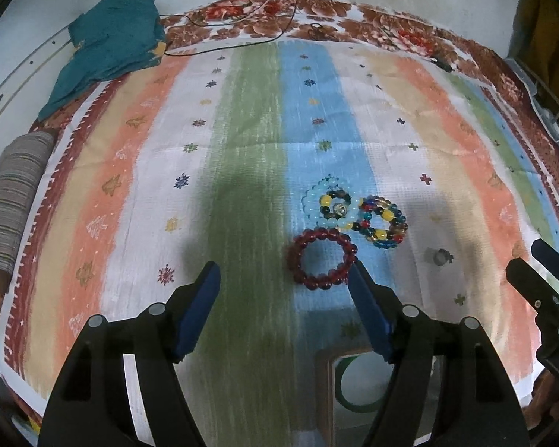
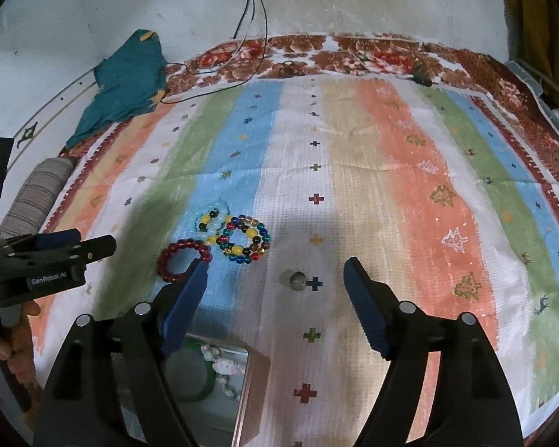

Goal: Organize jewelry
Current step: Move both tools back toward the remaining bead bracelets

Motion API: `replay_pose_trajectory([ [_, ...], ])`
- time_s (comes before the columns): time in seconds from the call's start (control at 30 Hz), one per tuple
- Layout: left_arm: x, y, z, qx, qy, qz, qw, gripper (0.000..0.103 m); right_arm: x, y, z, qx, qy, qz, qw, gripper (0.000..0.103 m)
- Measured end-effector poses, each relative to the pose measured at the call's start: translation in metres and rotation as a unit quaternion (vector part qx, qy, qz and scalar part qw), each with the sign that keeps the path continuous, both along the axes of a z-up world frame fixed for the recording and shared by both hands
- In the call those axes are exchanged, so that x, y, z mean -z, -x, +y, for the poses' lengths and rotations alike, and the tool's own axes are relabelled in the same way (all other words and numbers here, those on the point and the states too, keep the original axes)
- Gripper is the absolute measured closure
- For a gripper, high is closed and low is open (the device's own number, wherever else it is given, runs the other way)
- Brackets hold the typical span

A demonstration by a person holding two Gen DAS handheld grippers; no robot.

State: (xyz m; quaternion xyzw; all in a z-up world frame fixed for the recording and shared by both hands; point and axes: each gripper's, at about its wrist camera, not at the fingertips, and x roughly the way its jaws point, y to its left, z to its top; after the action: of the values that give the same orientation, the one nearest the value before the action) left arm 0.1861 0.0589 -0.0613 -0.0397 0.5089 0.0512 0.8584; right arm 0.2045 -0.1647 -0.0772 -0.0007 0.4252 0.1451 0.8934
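A dark red bead bracelet [image 1: 321, 259] [image 2: 182, 257] lies on the striped cloth. Behind it lie a pale blue bead bracelet [image 1: 318, 201] [image 2: 218, 219] and multicoloured bead bracelets [image 1: 382, 223] [image 2: 248, 240], overlapping. A small silver ring [image 1: 440, 257] [image 2: 297, 279] lies apart to the right. A wooden box [image 1: 326, 391] [image 2: 251, 387] holding a green bangle [image 2: 201, 391] sits at the near edge. My left gripper [image 1: 285, 279] is open and empty, just short of the red bracelet. My right gripper [image 2: 275, 275] is open and empty, with the ring between its fingers' line.
A teal cloth [image 1: 108, 44] [image 2: 123, 85] lies at the far left. A striped rolled bolster [image 1: 13, 201] [image 2: 37, 193] lies at the left edge. Thin cables [image 2: 253, 37] hang down the white wall onto the floral border. The striped cloth [image 1: 242, 149] covers the surface.
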Motion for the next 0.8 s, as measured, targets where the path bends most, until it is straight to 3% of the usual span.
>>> replay_pose_trajectory([
  [0.8, 0.026, -0.031, -0.004, 0.012, -0.014, 0.025, 0.9995, 0.032, 0.019, -0.044, 0.009, 0.0, 0.014, 0.012, 1.0, 0.026],
])
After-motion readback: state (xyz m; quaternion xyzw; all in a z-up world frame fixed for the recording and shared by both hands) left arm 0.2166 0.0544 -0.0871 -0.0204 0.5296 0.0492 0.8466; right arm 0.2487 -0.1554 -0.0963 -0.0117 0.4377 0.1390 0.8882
